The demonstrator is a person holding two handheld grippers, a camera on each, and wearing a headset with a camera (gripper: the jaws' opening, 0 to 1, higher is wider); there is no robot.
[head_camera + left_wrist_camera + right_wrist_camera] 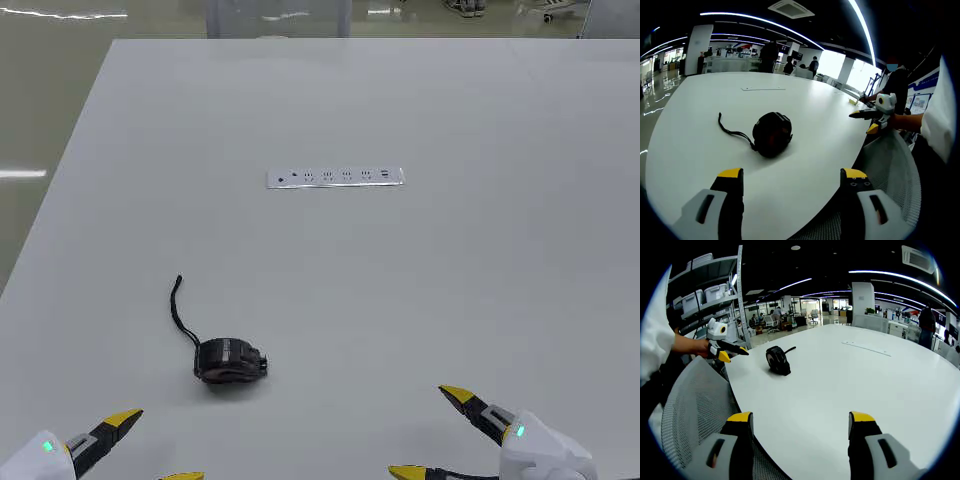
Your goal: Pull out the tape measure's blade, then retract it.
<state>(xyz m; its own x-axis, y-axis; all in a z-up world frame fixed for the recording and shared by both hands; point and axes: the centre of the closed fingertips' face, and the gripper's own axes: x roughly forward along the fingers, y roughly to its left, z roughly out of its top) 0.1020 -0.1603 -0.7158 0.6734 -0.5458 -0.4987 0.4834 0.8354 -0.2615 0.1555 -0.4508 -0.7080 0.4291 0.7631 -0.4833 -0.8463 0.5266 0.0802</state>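
Tape measure (231,361) lying on counter (420,290), strap trailing away from it. Left gripper (155,446) near it, jaws apart, holding nothing. Right gripper (430,431) well aside, jaws also apart. Power strip (335,177) farther back.

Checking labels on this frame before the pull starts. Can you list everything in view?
table: one, white, spans the whole workspace
tape measure: one, black, lying on the table near the front left, blade not pulled out
strap: one, black, attached to the tape measure and trailing away across the table
power strip: one, white, flat on the table further back, near the middle
mesh chair: one, grey, at the near table edge
shelving: one unit, grey with pale boxes, in the background beyond the table
left gripper: one, white with yellow tips, open, front left, short of the tape measure
right gripper: one, white with yellow tips, open, front right, holding nothing
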